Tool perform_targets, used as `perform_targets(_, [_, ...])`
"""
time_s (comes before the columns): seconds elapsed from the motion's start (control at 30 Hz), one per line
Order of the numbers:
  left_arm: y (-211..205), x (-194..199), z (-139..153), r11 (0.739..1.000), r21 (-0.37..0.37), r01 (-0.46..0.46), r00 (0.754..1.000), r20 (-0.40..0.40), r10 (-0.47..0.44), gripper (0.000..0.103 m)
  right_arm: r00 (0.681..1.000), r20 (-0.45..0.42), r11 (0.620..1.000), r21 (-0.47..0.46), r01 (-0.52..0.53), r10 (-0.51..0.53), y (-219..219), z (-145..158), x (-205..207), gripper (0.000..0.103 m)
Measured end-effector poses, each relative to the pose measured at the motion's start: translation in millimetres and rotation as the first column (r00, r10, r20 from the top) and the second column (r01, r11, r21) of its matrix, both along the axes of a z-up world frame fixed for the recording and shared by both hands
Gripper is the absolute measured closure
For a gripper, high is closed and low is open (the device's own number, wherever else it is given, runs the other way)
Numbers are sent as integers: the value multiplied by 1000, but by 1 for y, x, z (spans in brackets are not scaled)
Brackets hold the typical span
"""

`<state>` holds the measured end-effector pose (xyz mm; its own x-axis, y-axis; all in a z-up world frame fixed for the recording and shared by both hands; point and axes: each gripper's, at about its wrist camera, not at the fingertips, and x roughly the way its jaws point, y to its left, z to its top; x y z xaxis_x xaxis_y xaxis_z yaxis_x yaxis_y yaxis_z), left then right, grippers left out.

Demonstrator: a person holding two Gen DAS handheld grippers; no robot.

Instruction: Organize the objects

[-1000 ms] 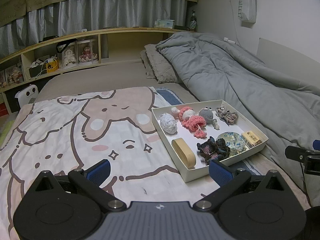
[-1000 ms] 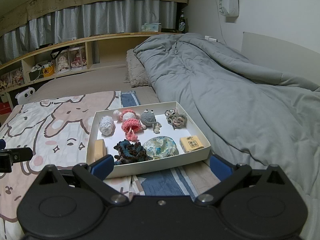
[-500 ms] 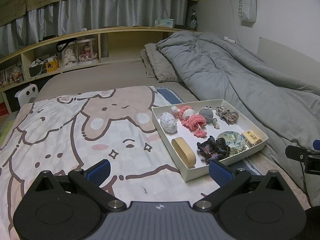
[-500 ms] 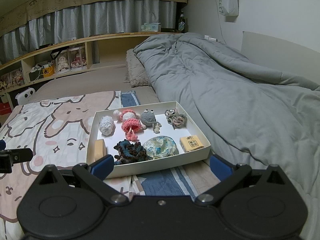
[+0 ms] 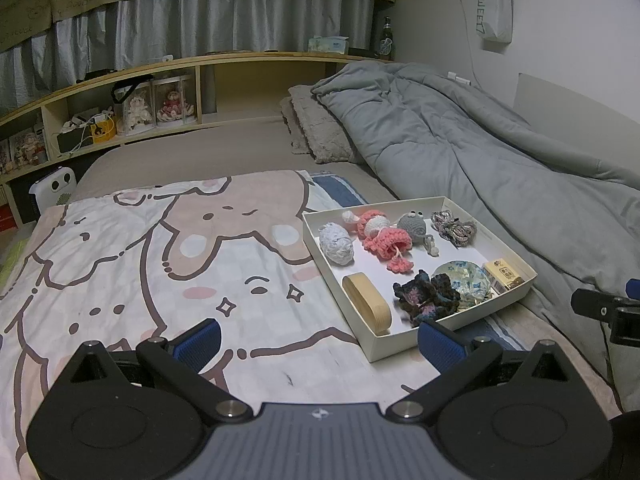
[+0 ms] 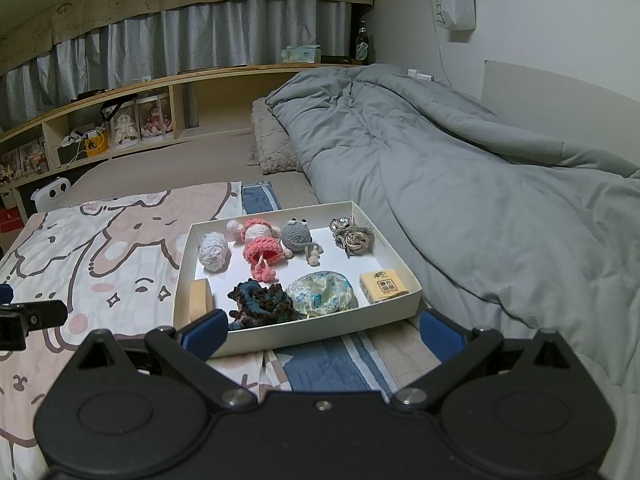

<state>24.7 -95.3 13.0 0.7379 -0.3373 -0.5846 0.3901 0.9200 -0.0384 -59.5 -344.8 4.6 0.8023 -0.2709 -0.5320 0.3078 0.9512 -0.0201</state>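
My left gripper [image 5: 318,342] hangs wide apart and empty over the cartoon blanket [image 5: 160,272]. My right gripper [image 6: 322,332] is spread too, holding nothing, its blue pads either side of the near wall of the white tray [image 6: 320,330]. In the tray's near row lie a wooden block [image 6: 200,296], a dark crochet piece [image 6: 262,300], a floral pouch [image 6: 322,292] and a small yellow box [image 6: 383,286]. Further in sit a white yarn ball [image 6: 214,256], a pink crochet doll [image 6: 262,246], a grey crochet creature [image 6: 296,234] and a tangled cord bundle [image 6: 352,236]. Beyond lie the grey duvet [image 6: 460,184] and the shelf [image 6: 160,92].
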Motion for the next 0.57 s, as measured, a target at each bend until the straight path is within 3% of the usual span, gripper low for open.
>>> perform_targets(0.57, [-2, -1, -1, 1000, 2, 2, 1000, -20, -2, 0, 1000, 0, 1000, 1, 0, 0, -1, 0, 0, 0])
